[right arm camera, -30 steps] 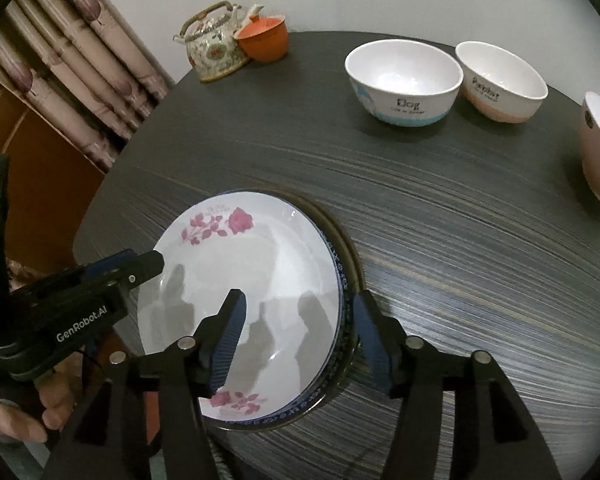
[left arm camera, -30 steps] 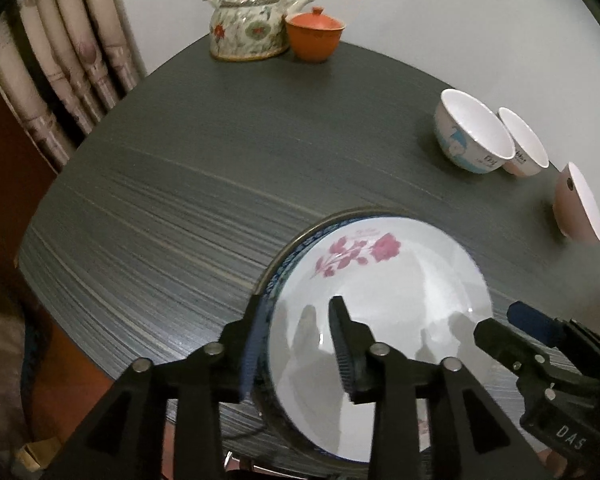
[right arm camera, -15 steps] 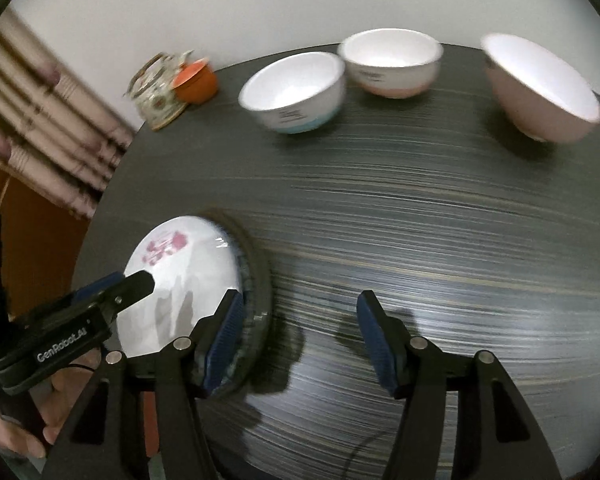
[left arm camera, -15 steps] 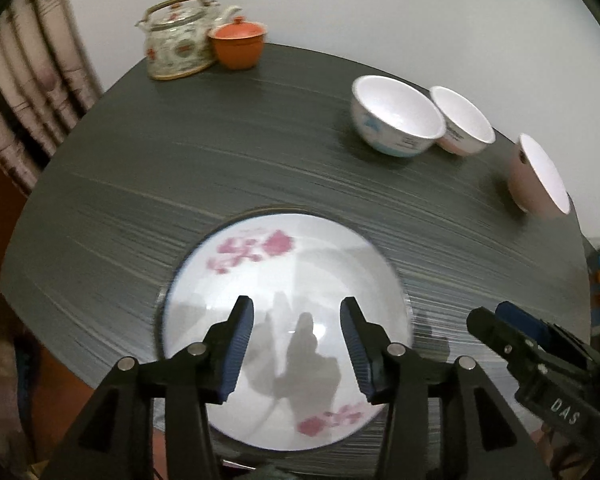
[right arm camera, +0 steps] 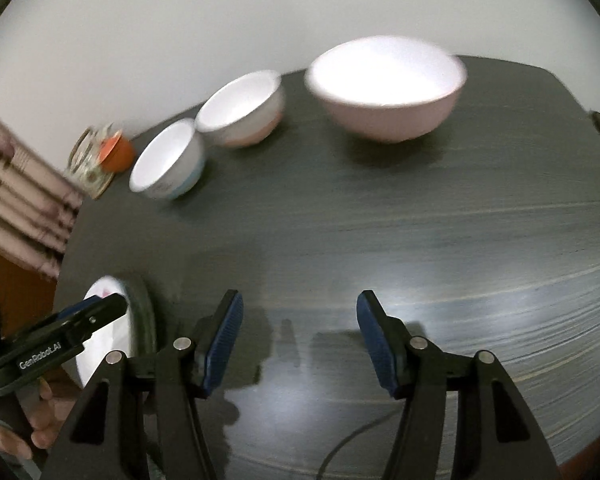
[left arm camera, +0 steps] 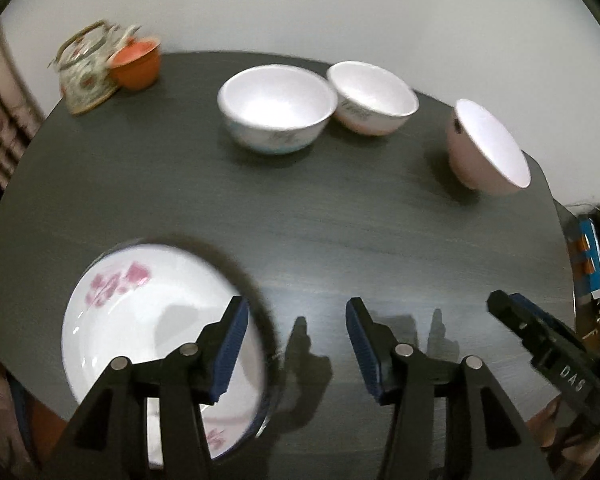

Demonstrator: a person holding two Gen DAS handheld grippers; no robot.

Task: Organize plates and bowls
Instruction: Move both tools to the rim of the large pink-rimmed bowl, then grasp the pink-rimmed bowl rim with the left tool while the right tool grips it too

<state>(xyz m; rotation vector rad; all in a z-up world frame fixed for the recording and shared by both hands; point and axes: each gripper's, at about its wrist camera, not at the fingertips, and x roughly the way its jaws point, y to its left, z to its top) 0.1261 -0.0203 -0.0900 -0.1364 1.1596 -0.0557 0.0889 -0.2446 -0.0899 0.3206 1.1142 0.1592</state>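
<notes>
Dark grey wood grain covered the bench (left arm camera: 300,208) in the left wrist view, where the left gripper (left arm camera: 294,344) hung with its fingers spread apart, grasping nothing. The floral plate (left arm camera: 140,320) lay at the near left edge, partly behind the left finger. Farther back stood a blue-trimmed bowl (left arm camera: 278,108) touching a pink-trimmed bowl (left arm camera: 374,98), with a pink bowl (left arm camera: 484,148) well apart to the right. A teapot (left arm camera: 86,68) and an orange cup (left arm camera: 136,64) sat at the far left.

In the right wrist view, the right gripper (right arm camera: 300,340) was likewise released over bare bench, the pink bowl (right arm camera: 388,88) ahead, the plate (right arm camera: 108,332) at the lower left.
</notes>
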